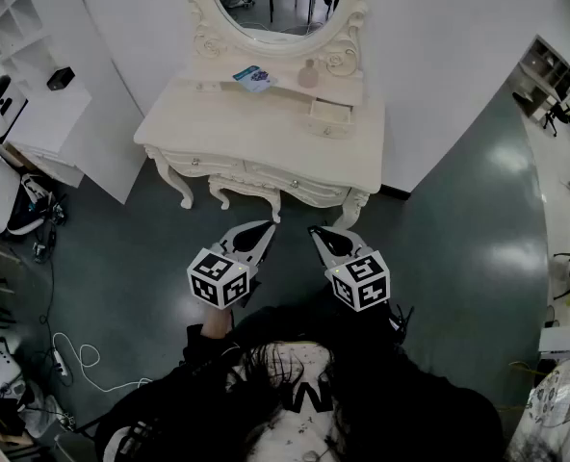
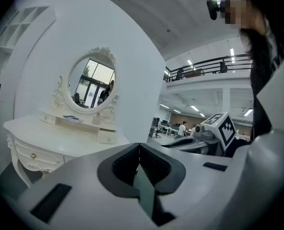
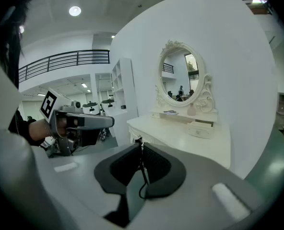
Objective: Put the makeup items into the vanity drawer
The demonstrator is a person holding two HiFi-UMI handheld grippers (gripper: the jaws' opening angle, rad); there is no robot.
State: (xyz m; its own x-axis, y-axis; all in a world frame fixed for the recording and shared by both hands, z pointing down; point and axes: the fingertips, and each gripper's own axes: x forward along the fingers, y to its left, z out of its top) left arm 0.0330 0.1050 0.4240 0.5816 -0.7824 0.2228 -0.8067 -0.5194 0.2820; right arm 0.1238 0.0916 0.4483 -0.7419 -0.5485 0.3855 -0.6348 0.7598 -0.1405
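A cream vanity table (image 1: 266, 147) with an oval mirror stands ahead of me against the wall. On its raised shelf lie a blue packet (image 1: 253, 76) and a small pink bottle (image 1: 308, 73). A little drawer (image 1: 329, 115) on the tabletop at the right is pulled open. My left gripper (image 1: 267, 226) and right gripper (image 1: 315, 230) hang side by side over the floor, short of the table's front. Both are shut with nothing in them. In the left gripper view the jaws (image 2: 139, 145) meet, and the packet (image 2: 72, 119) and bottle (image 2: 98, 119) show far off. The right gripper's jaws (image 3: 141, 142) also meet.
A white shelf unit (image 1: 15, 27) with a black object (image 1: 60, 77) stands at the left. Equipment and white cables (image 1: 73, 359) lie on the grey-green floor at the lower left. The vanity's front drawers (image 1: 198, 163) are closed. The person's dark clothing fills the bottom.
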